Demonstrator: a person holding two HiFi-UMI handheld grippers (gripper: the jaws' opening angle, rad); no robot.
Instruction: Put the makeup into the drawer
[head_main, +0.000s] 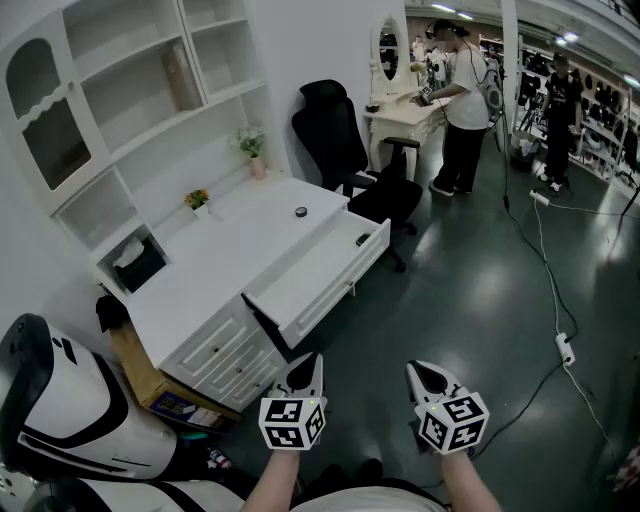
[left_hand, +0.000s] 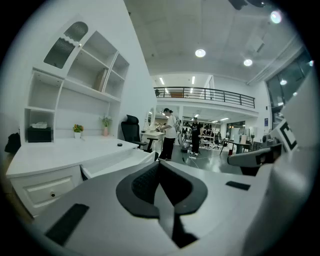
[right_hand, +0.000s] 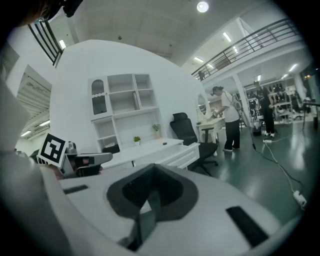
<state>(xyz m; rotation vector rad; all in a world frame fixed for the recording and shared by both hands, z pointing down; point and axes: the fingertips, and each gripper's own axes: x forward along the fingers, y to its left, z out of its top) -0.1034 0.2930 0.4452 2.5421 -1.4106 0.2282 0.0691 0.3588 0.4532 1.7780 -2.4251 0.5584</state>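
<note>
Fingers sit closed together, gripping nothing, on left gripper (head_main: 302, 366) and right gripper (head_main: 424, 372).

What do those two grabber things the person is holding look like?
The left hand-held gripper and right hand-held gripper are smooth white shells tapering to black-lined tips. Each carries a white cube with black square markers. The grip pads are dark and textured. No cables show.
</note>
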